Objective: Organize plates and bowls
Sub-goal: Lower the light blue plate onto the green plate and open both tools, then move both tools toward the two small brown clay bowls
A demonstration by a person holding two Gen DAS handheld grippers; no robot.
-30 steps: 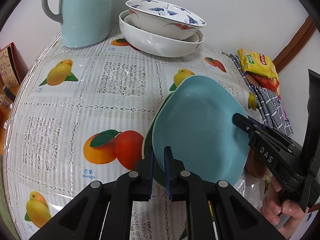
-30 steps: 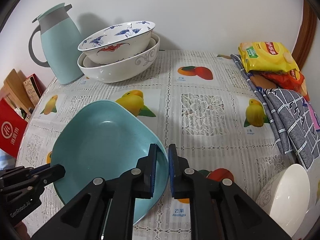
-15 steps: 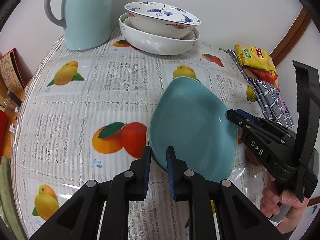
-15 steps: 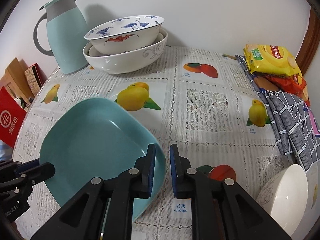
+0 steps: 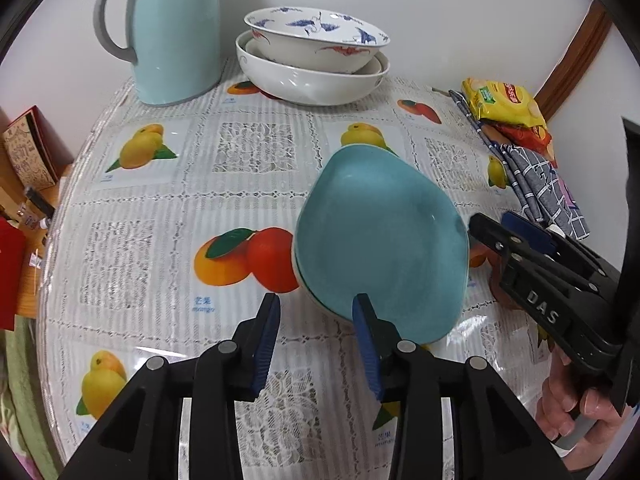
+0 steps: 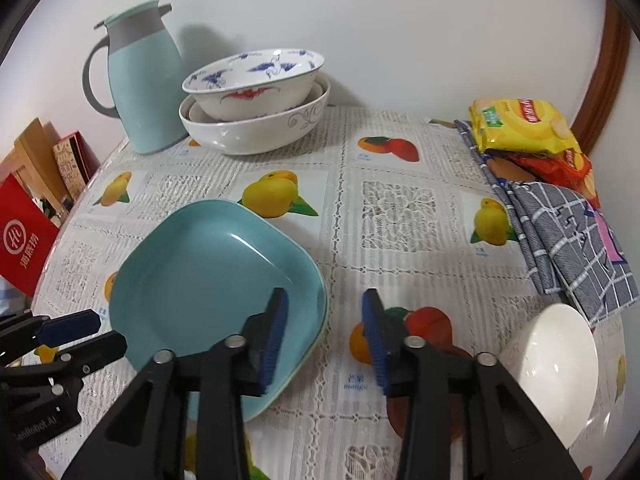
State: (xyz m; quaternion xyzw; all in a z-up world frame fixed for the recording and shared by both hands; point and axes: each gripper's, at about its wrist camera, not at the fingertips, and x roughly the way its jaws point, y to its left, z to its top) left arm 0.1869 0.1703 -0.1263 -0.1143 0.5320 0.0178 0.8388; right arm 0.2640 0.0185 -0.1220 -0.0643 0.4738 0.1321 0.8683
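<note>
the teal plate (image 6: 216,280) lies flat on the bench (image 6: 400,208), stacked on another plate whose pale rim shows just beneath it. your right gripper (image 6: 324,336) has its fingers spread wide, one finger over the plate's near corner, gripping nothing. your left gripper (image 5: 316,340) is spread too, holding nothing. behind, a crane-painted bowl (image 6: 256,80) nests in a white bowl (image 6: 256,132) beside a teal jug (image 6: 140,92). a small white bowl (image 6: 556,364) sits at the right.
</note>
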